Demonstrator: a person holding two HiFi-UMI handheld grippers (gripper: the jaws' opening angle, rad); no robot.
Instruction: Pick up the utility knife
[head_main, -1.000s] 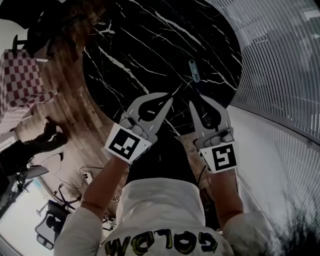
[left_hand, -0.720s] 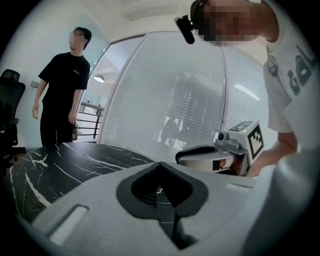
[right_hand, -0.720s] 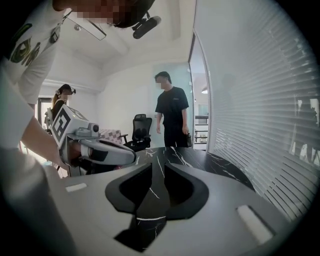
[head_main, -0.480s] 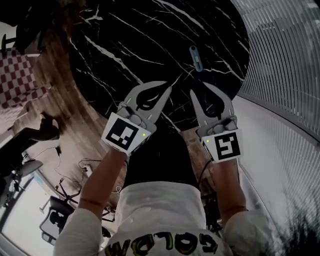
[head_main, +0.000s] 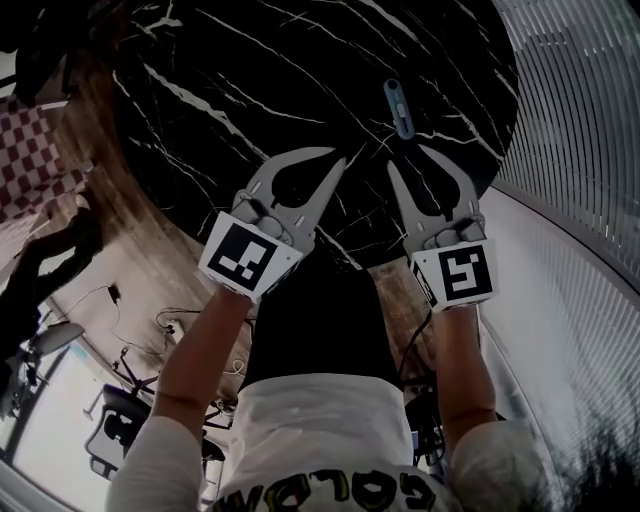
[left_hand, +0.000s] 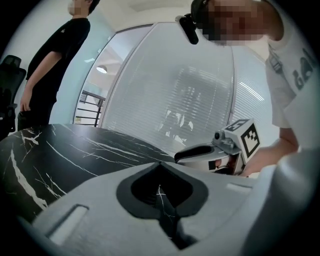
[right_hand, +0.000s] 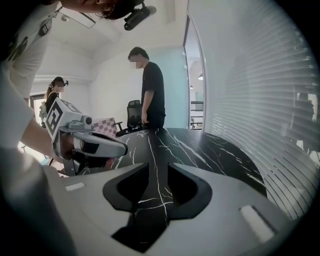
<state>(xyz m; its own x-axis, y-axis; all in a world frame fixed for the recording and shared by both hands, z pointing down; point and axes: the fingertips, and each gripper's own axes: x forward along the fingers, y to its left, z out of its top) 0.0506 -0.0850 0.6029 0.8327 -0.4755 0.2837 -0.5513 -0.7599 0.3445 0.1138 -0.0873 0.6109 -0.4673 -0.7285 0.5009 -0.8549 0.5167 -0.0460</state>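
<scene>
The utility knife, slim and blue-grey, lies on the black marble table toward its right edge. My right gripper hangs just short of the knife and points at it. Its jaws have just been opening and stand open with nothing between them; only the tabletop shows in the gap. My left gripper is beside it to the left, shut and holding nothing. Neither gripper view shows the knife.
The round table's curved edge runs close to a slatted glass wall on the right. A person in black stands at the far side by an office chair. A checkered box sits off to the left.
Both grippers have sunk toward the tabletop and drawn nearer the knife. The right jaws have spread apart. The left jaws stay shut.
</scene>
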